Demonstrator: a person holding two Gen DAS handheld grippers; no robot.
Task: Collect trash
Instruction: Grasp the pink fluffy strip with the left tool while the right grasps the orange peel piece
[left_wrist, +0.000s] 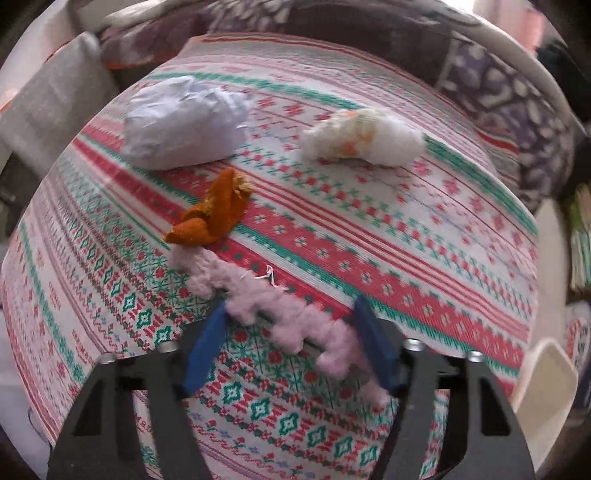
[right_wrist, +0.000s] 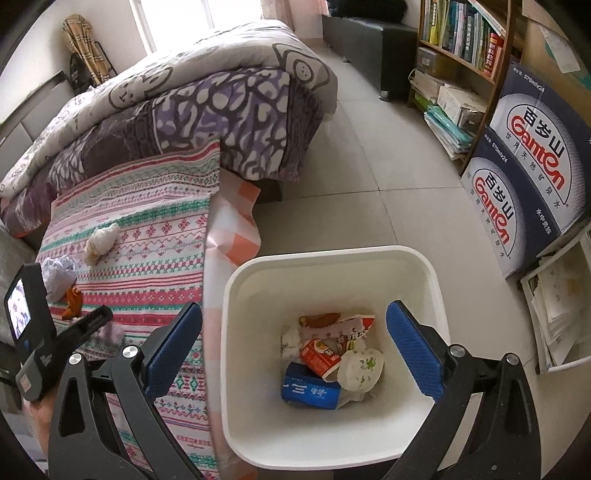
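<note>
On the left side of the striped cloth (left_wrist: 406, 229) sits a crumpled white paper ball (left_wrist: 184, 122). Just in front of it lies a bit of orange peel (left_wrist: 212, 212). A fluffy pink strip (left_wrist: 273, 310) starts right beside the peel and runs down between the blue pads of the left gripper (left_wrist: 291, 343). The pads stand apart, one on each side of the strip, so the gripper is open and not holding it. The strip is long and floppy. If the pads close on only one part, the loose end may drag the peel along or slip out on the way.

Farther right sits a white tissue wad (left_wrist: 364, 134), well apart from the gripper.

The right gripper (right_wrist: 295, 354) hangs over the white bin (right_wrist: 417, 258), wide open and holding nothing. The bin stands on the floor just beside the bed, with wrappers and a blue box (right_wrist: 310, 391) inside. Trash could miss the bin and fall on the floor.
</note>
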